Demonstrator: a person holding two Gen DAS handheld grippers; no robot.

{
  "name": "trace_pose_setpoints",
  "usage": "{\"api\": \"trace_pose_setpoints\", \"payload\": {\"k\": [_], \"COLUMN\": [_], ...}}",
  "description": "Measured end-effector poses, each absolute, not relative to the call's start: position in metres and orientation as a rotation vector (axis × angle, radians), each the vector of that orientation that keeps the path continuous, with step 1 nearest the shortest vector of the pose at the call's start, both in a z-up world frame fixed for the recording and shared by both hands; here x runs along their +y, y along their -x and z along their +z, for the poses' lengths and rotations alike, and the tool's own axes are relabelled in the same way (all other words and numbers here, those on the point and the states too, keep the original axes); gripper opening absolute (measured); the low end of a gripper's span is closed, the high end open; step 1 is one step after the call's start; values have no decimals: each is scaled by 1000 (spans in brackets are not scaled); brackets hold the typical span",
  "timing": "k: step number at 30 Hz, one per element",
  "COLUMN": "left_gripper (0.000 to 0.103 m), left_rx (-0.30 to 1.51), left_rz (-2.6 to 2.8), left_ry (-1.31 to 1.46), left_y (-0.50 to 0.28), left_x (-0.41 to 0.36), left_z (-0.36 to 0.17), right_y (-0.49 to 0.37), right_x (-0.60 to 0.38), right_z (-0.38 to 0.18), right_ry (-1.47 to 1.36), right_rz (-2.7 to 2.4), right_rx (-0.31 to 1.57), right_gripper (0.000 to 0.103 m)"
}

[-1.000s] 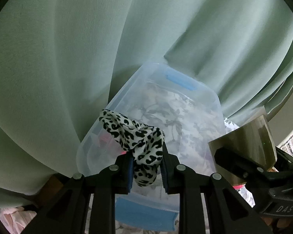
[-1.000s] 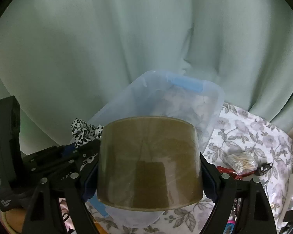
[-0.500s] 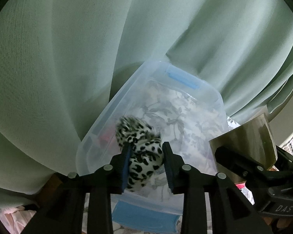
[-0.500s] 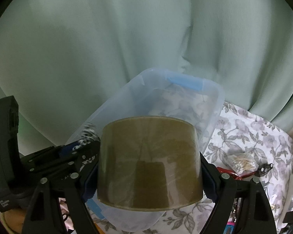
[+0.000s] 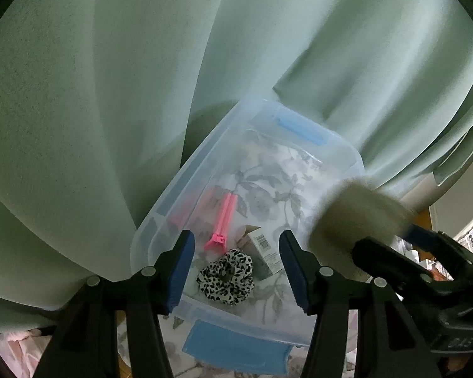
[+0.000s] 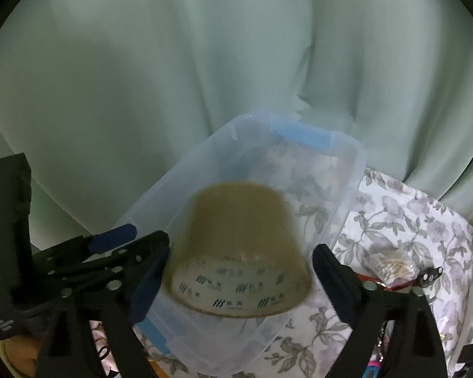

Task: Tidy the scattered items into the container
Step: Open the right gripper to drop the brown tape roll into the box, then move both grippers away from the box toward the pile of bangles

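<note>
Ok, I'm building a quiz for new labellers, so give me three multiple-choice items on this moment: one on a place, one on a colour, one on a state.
1. Where is the leopard-print scrunchie?
A) on a chair
B) on the floor of the clear bin
C) on a shelf

2. What colour is the long clip inside the bin?
A) pink
B) yellow
C) black

3. How is the left claw?
A) shut on cloth
B) shut and empty
C) open and empty

Answers: 1 B, the scrunchie lies loose within the bin's walls. 2 A, the clip is bright pink. 3 C, the left claw's fingers stand wide apart and grip nothing.
</note>
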State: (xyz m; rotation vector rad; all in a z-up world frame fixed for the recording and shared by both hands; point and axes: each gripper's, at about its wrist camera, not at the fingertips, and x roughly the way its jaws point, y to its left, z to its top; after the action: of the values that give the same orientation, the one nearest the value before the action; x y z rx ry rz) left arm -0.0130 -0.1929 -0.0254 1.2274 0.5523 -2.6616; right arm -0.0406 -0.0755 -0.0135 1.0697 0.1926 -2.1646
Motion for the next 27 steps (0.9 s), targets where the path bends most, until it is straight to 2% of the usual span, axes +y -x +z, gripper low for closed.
{"api": "trace_pose_setpoints", "payload": {"k": [20, 24, 27], "left_gripper": [57, 66, 68], "left_rx": [517, 498, 478], "left_rz": [-2681, -2681, -2678], "left_ry": [-1212, -1202, -1198], "left_y": [6, 4, 2], "left_x": [-181, -176, -171], "left_z": [-17, -13, -11], "right_y": [31, 26, 22], "right_x": [-60, -54, -49], "right_z": [-8, -6, -4], "right_ry": [-1069, -1062, -1056], "right_rz": [-2173, -2178, -2185], "right_rx": [155, 143, 132], "right_gripper": [97, 97, 97]}}
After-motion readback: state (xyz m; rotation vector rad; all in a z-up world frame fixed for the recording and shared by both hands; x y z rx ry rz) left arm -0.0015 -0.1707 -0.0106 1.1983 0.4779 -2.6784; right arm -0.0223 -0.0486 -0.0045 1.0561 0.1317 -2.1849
